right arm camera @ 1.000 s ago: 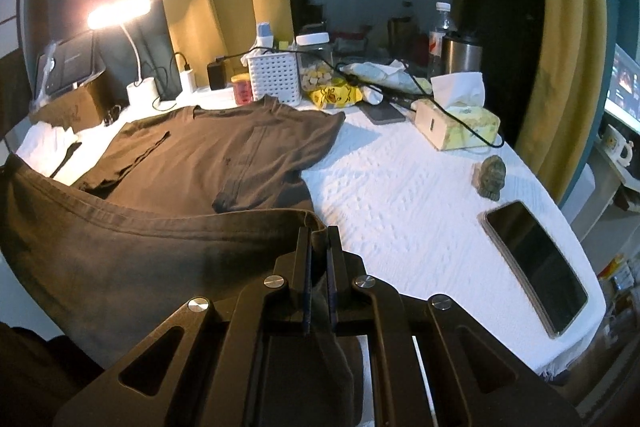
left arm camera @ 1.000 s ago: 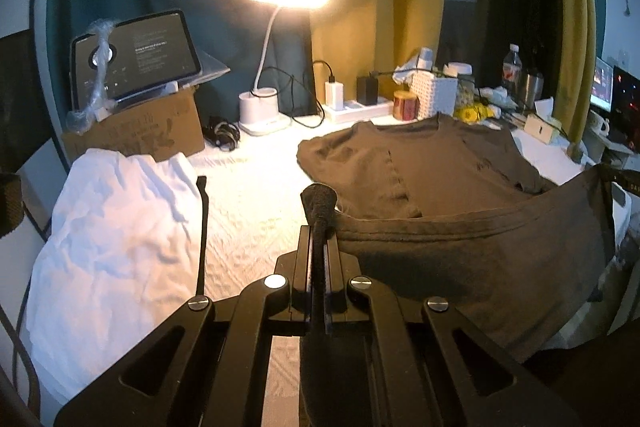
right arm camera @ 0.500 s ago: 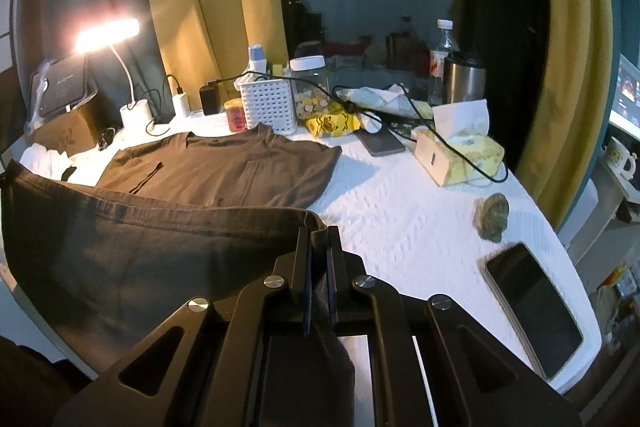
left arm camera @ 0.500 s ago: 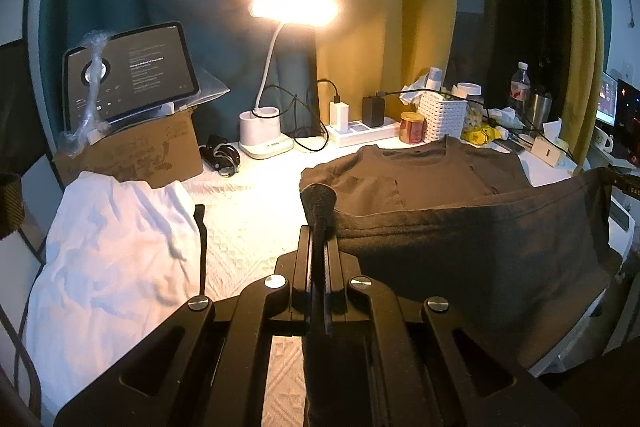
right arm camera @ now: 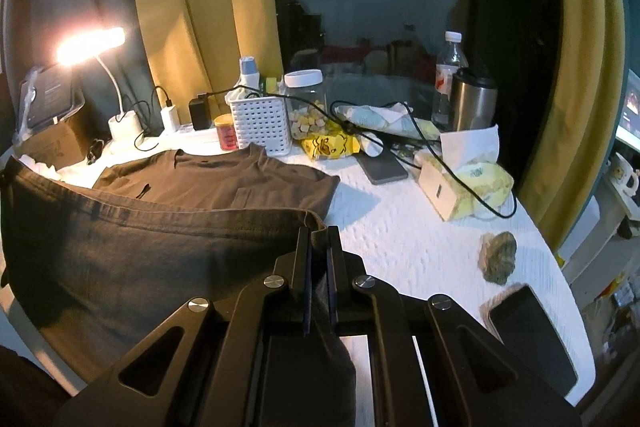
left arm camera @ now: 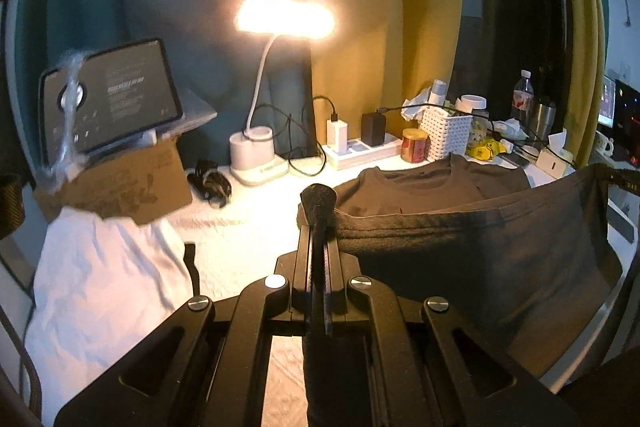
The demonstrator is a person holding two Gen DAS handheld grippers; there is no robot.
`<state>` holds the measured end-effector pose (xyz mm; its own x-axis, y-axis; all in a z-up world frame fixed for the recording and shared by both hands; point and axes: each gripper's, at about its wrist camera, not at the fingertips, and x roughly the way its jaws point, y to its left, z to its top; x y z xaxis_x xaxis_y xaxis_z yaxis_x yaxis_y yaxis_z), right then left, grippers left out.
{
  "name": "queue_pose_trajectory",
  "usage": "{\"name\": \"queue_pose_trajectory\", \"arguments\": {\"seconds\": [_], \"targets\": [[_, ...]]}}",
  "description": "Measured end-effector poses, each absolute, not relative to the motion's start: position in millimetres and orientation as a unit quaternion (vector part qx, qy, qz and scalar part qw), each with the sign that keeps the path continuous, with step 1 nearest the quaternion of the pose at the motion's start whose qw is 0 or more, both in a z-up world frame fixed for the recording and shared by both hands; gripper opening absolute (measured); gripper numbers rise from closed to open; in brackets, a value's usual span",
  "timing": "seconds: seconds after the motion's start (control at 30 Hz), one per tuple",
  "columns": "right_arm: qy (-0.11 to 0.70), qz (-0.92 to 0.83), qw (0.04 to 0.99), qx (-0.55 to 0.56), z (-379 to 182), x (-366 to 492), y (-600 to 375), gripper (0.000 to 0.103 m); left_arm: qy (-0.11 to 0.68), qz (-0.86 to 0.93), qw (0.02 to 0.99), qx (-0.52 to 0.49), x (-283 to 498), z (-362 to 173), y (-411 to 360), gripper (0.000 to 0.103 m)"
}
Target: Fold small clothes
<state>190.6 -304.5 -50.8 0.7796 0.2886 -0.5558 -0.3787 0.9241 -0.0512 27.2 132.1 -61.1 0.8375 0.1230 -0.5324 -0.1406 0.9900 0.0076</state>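
Tongs: my left gripper (left arm camera: pixel 320 223) and right gripper (right arm camera: pixel 318 239) were each clamped on a hem corner of the shirt (right arm camera: pixel 224 183).
Shirt: collar end lay flat on the table (right arm camera: pixel 400 227); the hem end hung raised and taut between my two grips.
Done: sleeves looked tucked in already — my reading of the narrow shape.
Left: lay the hem over toward the collar, release, perhaps one fold more.
Around: white cloth (left arm camera: pixel 100 287) at left; lamp (left arm camera: pixel 256 147), basket (right arm camera: pixel 262 123), jar (right arm camera: pixel 308 107), tissue box (right arm camera: pixel 460 187) behind.
In the way: stone (right arm camera: pixel 498 257) and phone (right arm camera: pixel 532 331) at right — clear of the fold, I judged.
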Motion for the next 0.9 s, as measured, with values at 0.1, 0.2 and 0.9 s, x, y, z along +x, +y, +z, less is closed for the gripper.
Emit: {"name": "queue_pose_trajectory", "arguments": {"seconds": [0.1, 0.2, 0.9], "targets": [[0.276, 0.176, 0.942, -0.077, -47, 198, -303, 0.007, 0.268, 0.068, 0.961, -0.008, 37, -55, 135, 0.002], [0.269, 0.173, 0.945, -0.068, -43, 207, -303, 0.007, 0.262, 0.068, 0.963, -0.005, 46, -52, 138, 0.002], [0.256, 0.175, 0.947, -0.080, -34, 296, -263, 0.007, 0.242, 0.065, 0.967, -0.036, 116, -63, 175, 0.002]]}}
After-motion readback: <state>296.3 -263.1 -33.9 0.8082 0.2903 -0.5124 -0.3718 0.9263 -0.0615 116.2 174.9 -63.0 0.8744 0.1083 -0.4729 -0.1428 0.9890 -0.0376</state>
